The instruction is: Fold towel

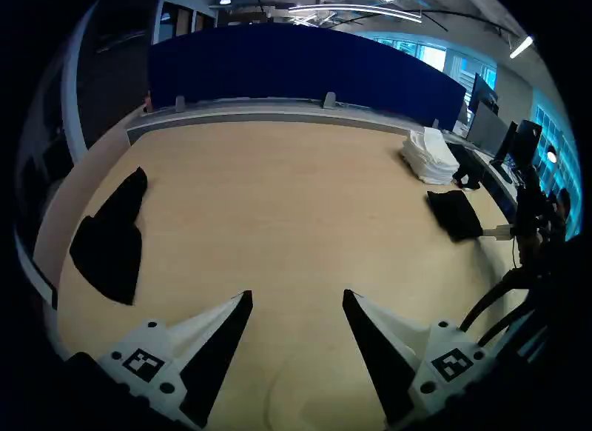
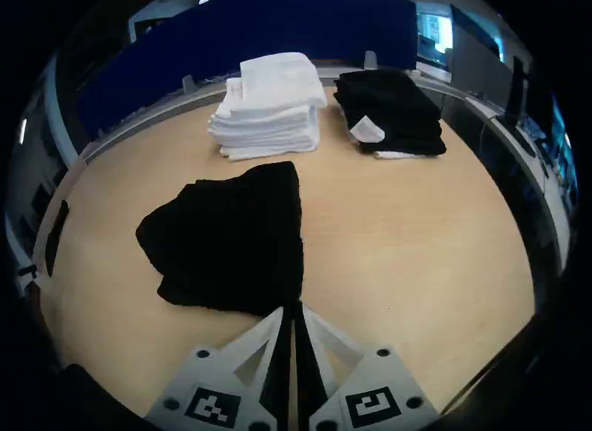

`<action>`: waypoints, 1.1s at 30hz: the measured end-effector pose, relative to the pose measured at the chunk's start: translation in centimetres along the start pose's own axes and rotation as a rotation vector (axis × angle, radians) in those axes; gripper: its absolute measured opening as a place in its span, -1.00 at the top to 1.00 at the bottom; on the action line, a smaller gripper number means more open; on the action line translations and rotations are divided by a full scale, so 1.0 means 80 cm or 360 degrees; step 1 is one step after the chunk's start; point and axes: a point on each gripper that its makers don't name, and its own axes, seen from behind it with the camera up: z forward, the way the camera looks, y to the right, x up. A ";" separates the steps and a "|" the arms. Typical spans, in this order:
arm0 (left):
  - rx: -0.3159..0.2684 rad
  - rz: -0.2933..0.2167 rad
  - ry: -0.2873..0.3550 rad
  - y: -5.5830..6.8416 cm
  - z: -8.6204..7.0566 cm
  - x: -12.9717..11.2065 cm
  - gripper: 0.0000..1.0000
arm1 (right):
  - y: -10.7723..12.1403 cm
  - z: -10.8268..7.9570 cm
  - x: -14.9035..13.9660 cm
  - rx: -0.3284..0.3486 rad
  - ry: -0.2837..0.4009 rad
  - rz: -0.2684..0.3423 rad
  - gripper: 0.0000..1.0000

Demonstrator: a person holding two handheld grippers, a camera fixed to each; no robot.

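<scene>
A crumpled black towel [image 2: 229, 238] lies on the wooden table [image 2: 414, 231]. My right gripper [image 2: 294, 306] is shut, its fingertips pinching the towel's near edge. In the left gripper view the same towel [image 1: 453, 213] lies at the right, and the right gripper [image 1: 490, 231] reaches it from a hand farther right. My left gripper [image 1: 297, 298] hovers open over bare table [image 1: 296, 201], with nothing between its fingers. A second black towel [image 1: 109, 238] lies flat at the table's left side.
A stack of folded white towels [image 2: 270, 105] and a stack of folded black towels [image 2: 392, 112] sit at the far edge. A blue partition [image 1: 296, 64] runs behind the table. Monitors [image 1: 510, 138] stand to the right.
</scene>
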 end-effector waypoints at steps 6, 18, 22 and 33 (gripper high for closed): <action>0.0000 0.0011 -0.0003 -0.001 0.000 0.001 -0.81 | 0.006 0.001 -0.001 -0.0032 -0.0001 0.0009 0.80; -0.0009 0.0004 0.0009 -0.004 0.001 0.006 -0.81 | 0.005 -0.024 0.010 -0.0106 0.0099 -0.0014 -0.46; -0.0012 0.0007 0.0011 -0.004 0.001 0.007 -0.81 | 0.000 -0.026 0.017 -0.0106 0.0122 -0.0021 -0.83; -0.0014 -0.0002 0.0021 -0.009 -0.004 0.009 -0.81 | -0.028 -0.025 0.064 -0.0076 0.0231 -0.0074 -1.00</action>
